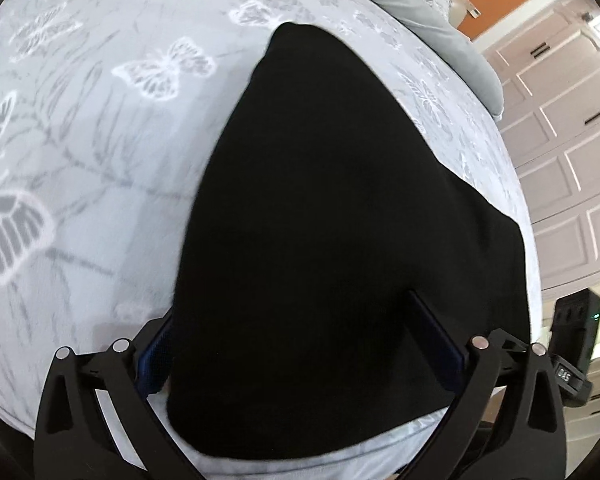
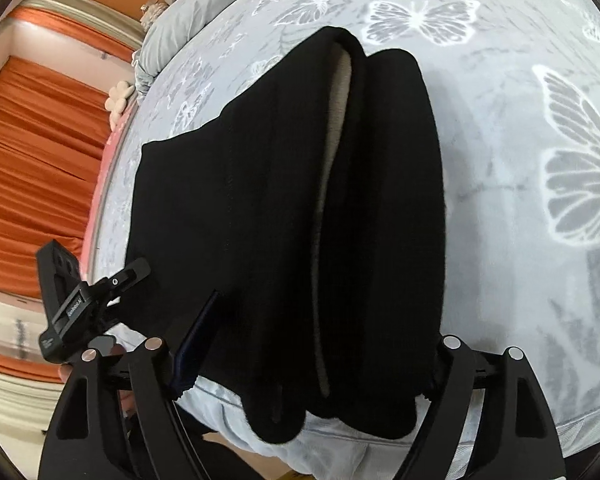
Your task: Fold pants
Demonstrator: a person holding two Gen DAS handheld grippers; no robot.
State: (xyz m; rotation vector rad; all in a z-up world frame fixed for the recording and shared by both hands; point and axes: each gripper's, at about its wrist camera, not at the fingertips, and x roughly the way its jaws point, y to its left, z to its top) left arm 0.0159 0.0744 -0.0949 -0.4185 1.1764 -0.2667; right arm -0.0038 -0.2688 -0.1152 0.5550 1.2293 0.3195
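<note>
Pants [image 1: 332, 208], one black pair, lie on the bed [image 1: 100, 160]; we see our two tongs, left [image 1: 300, 344] and right [image 2: 316, 352], both spread wide.

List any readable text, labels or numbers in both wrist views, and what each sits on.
"DAS": partly legible white marking on the black clamp mount at the right edge of the left wrist view; reading uncertain.
White lettering on the black clamp mount in the right wrist view: too blurred and tilted to read.
Black pants and butterfly bedspread: no text.
</note>
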